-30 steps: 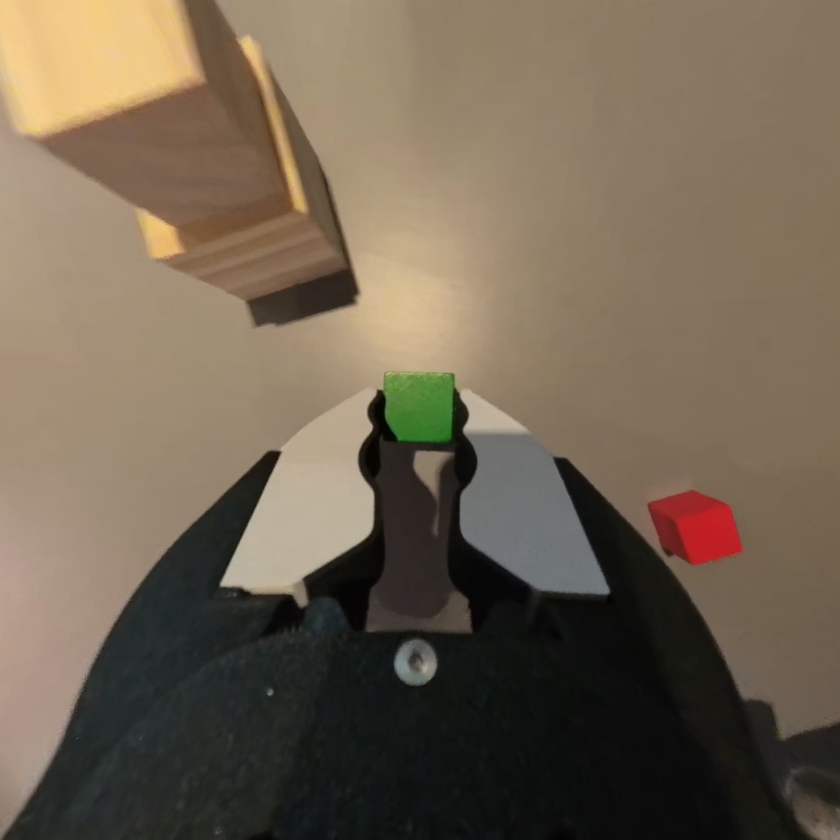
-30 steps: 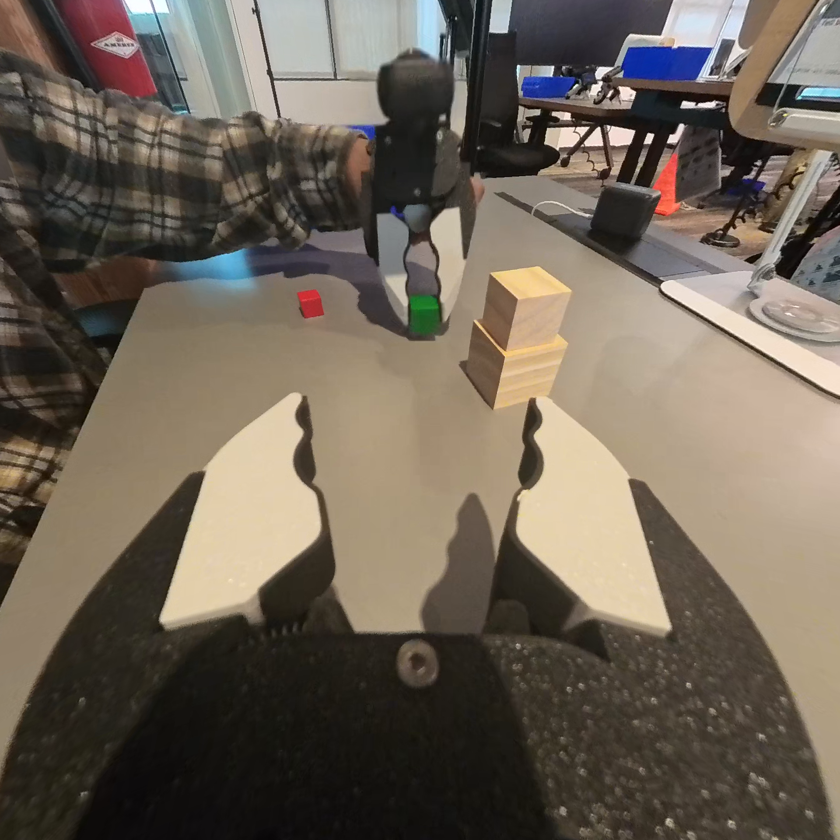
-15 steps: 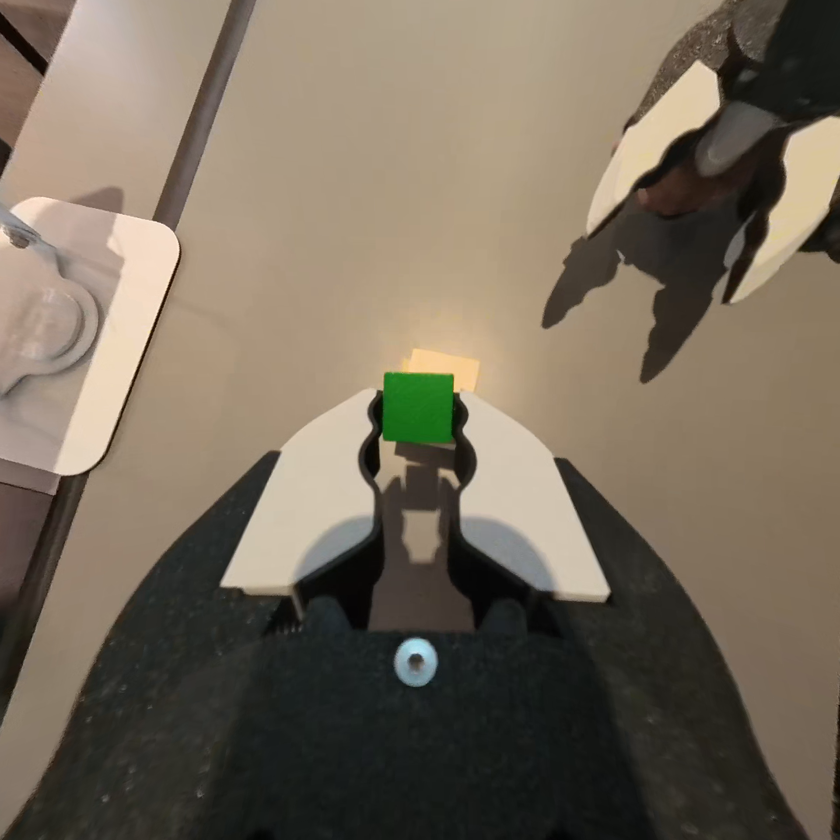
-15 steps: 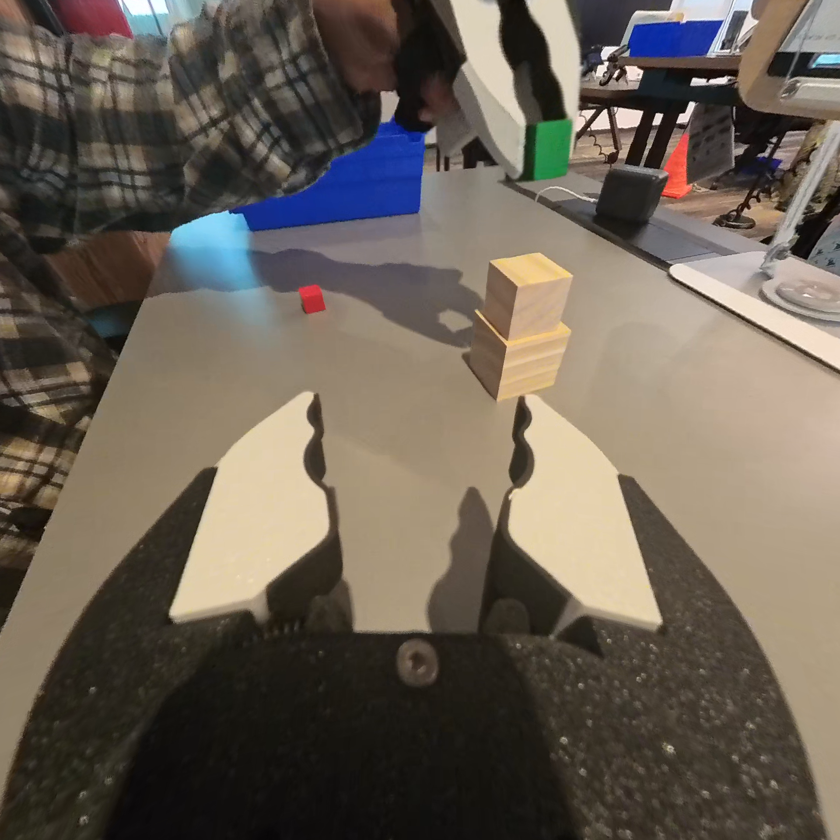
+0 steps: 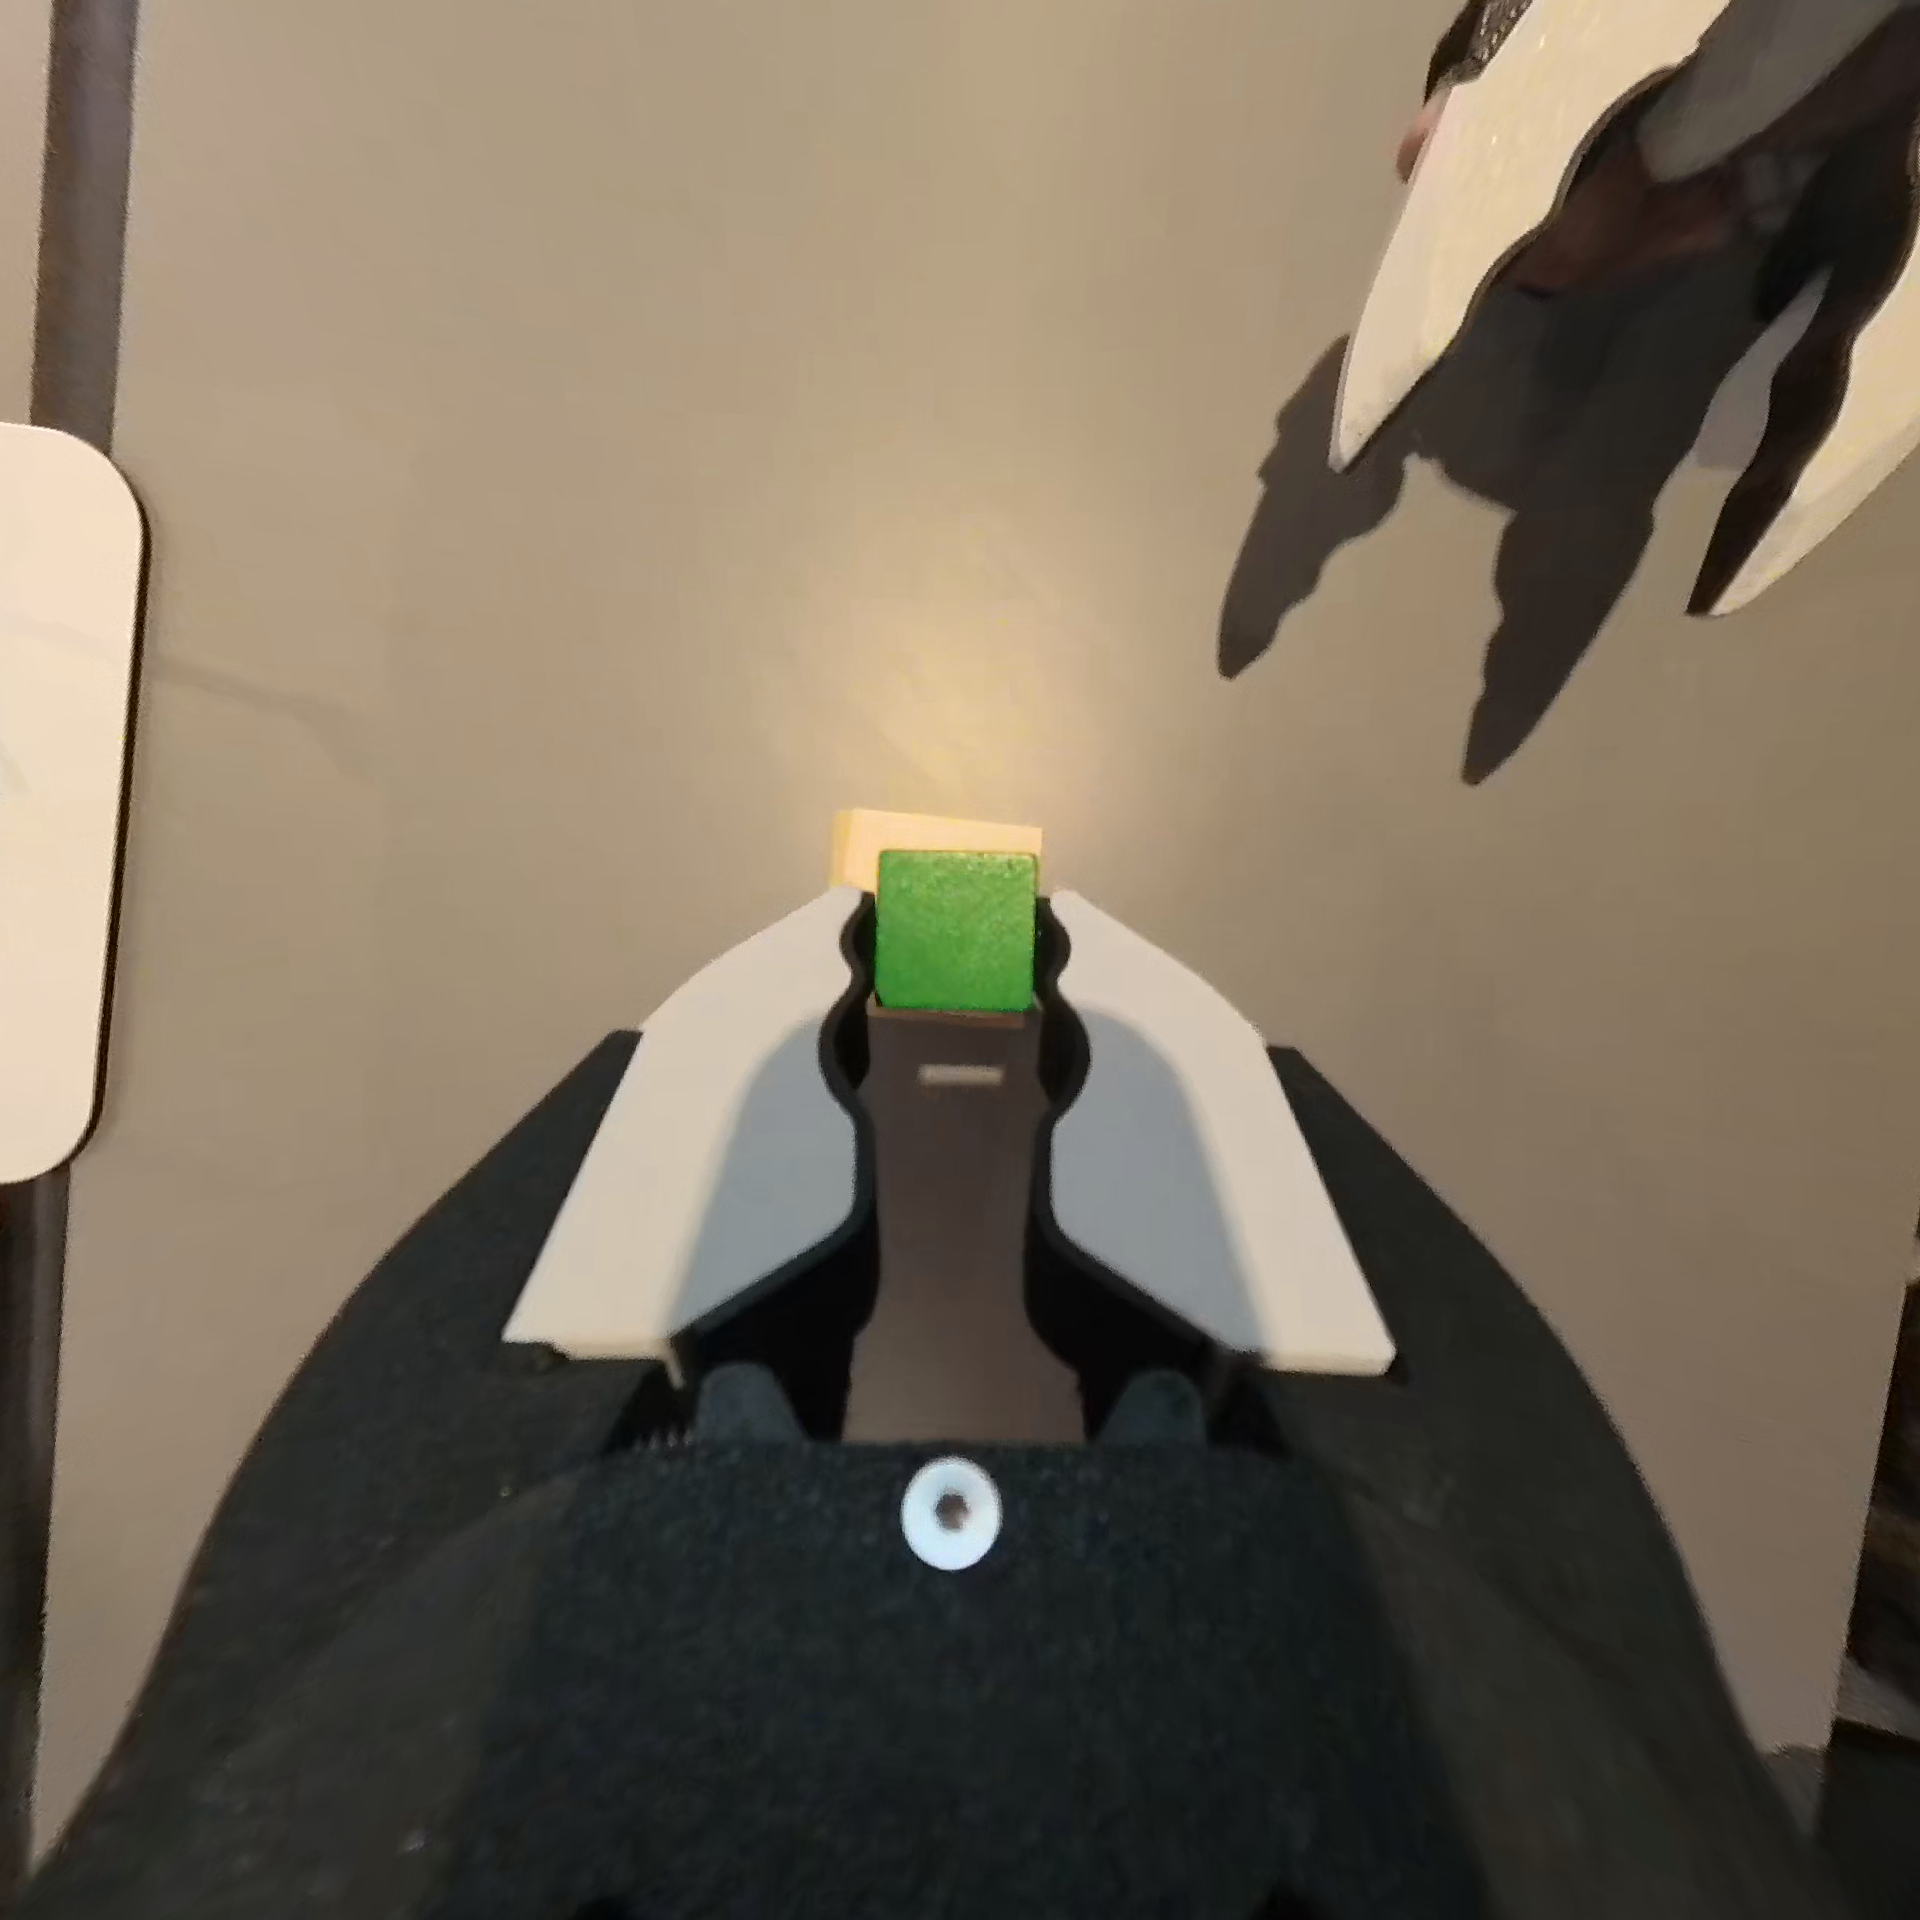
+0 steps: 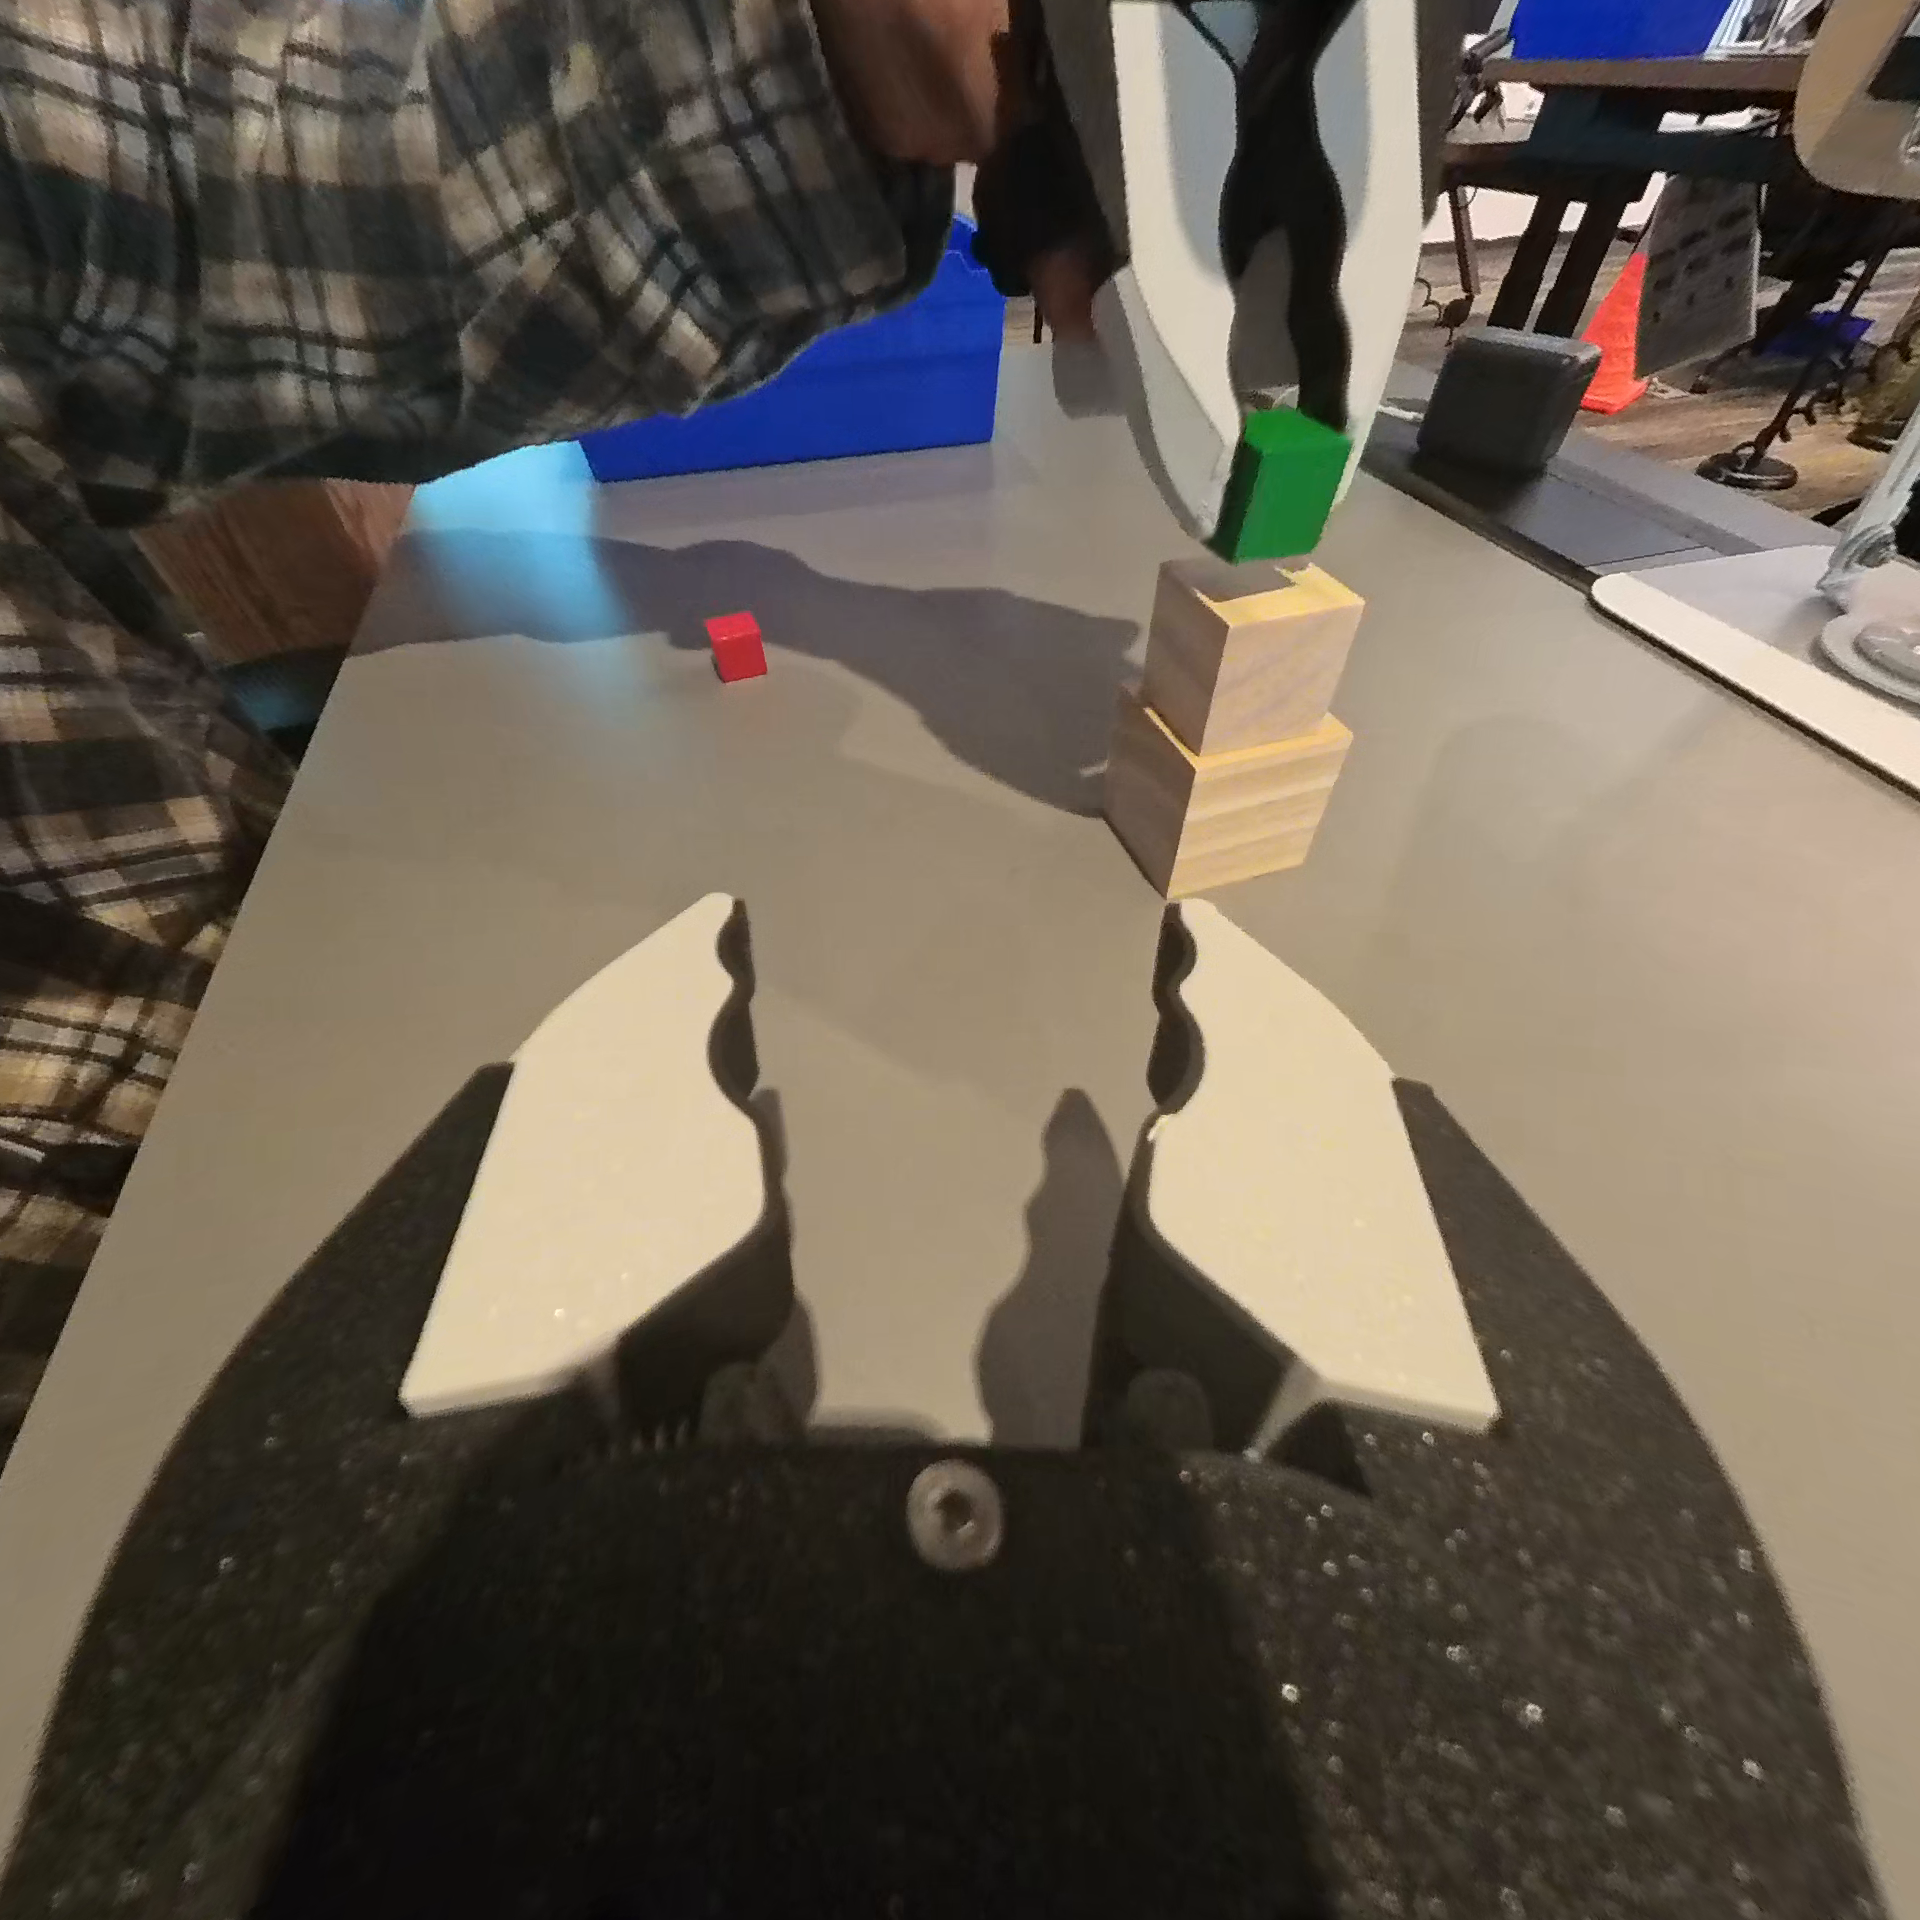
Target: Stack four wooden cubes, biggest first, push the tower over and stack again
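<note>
In the left wrist view, a small green painted wooden cube [image 5: 957, 928] is seen clamped between the tips of the left gripper [image 5: 957, 935], its jaws closed on the cube's sides. Just beyond it, a thin strip of pale natural-wood cube [image 5: 935, 833] shows, so the green cube is judged to hang almost directly over the stack. The right gripper [image 5: 1538, 540] appears at the upper right, well apart.

In the right wrist view, the right gripper [image 6: 951, 914] is held near the grey tabletop [image 6: 540, 852] with its jaws spread and nothing between them. The green cube [image 6: 1280, 484] hangs slightly tilted just above the smaller pale cube [image 6: 1247, 657], which rests on the larger pale wooden cube [image 6: 1226, 805], turned a little against it. A tiny red cube [image 6: 737, 645] lies far left, not yet stacked.

If the green cube is released while tilted, it could land on an edge and tumble off. If it is pressed down off-centre, the upper pale cube might be shifted or the tower toppled early.
</note>
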A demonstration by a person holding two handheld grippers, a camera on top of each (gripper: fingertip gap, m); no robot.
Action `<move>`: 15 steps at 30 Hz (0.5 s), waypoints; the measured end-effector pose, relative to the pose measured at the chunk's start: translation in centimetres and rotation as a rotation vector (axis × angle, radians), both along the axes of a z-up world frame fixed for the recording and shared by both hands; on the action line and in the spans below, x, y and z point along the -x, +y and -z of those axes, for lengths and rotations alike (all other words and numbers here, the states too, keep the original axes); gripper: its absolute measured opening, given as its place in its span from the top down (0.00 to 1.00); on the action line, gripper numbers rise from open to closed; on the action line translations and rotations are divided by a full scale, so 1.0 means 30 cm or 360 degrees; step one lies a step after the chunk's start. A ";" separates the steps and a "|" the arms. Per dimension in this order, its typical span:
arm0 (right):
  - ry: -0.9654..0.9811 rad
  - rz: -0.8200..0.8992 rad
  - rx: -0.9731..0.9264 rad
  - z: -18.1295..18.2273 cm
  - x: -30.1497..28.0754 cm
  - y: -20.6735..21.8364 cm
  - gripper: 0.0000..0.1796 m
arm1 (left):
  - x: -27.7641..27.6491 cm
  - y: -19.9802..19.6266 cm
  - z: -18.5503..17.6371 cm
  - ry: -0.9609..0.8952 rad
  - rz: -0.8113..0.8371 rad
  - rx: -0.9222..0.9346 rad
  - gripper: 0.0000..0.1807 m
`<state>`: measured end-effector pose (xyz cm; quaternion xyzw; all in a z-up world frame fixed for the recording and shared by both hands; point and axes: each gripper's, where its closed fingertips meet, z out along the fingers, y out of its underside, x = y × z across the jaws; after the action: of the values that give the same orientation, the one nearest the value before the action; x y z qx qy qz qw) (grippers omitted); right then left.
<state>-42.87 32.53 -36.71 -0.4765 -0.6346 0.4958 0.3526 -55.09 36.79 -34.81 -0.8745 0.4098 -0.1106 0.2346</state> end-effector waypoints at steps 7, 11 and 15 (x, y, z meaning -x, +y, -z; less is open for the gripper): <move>-0.0012 -0.0026 -0.0001 0.004 0.001 -0.011 0.61 | -0.013 0.004 0.001 -0.0001 0.0077 0.0011 0.84; -0.0007 -0.0027 0.0010 0.001 0.000 -0.011 0.61 | -0.012 0.007 0.002 -0.0008 0.0091 0.0016 0.84; -0.0013 -0.0031 0.0007 0.002 0.001 -0.013 0.61 | -0.015 0.015 0.004 -0.0035 0.0082 0.0006 0.84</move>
<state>-42.89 32.13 -36.76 -0.4731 -0.6395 0.4988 0.3441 -54.64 37.23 -34.94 -0.8628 0.4295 -0.1269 0.2344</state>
